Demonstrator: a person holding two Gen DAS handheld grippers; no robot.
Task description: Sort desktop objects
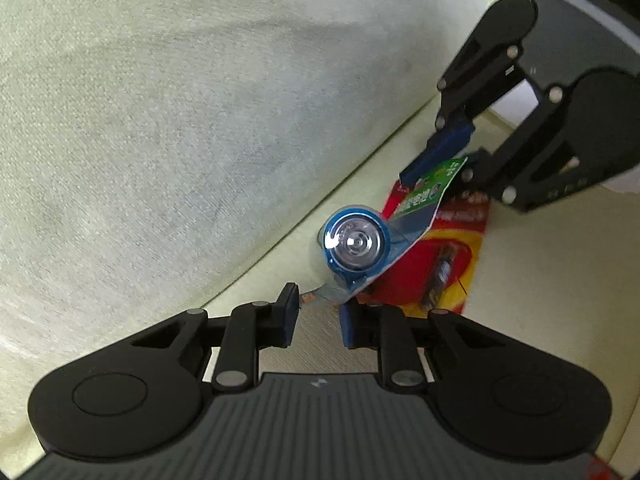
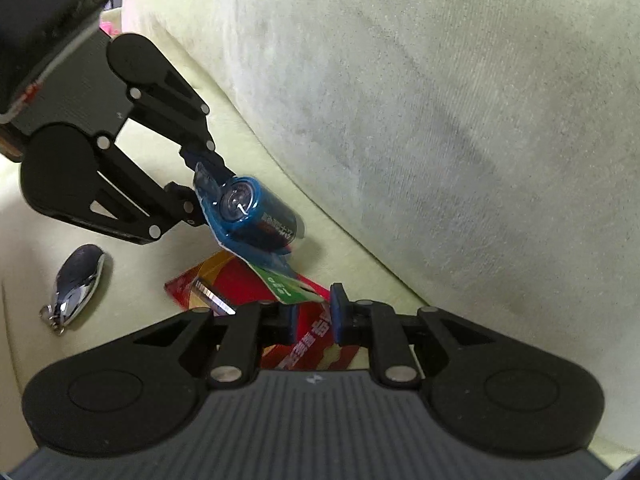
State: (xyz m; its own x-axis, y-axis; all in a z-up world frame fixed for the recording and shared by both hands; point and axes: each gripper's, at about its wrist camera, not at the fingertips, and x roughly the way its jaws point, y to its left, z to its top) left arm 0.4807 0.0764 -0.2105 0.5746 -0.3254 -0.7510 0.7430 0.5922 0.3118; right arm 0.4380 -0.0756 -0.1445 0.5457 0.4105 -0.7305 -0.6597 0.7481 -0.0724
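A blister pack with a blue battery (image 1: 356,242) hangs tilted above the pale seat, its green card end lowest. My left gripper (image 1: 318,312) has closed on the pack's battery end; from the right wrist view its fingers (image 2: 198,186) sit on either side of the card edge of the battery pack (image 2: 256,216). My right gripper (image 2: 314,312) is open by a narrow gap, with the green card tip just at its fingertips. In the left wrist view the right gripper (image 1: 460,160) straddles that green corner. A red battery pack (image 2: 240,276) lies flat beneath.
A black and chrome key fob (image 2: 78,284) lies on the seat to the left of the red battery pack (image 1: 440,248). The sofa's pale back cushion (image 2: 440,120) rises right behind the packs. A dark object (image 1: 580,8) stands at the far right.
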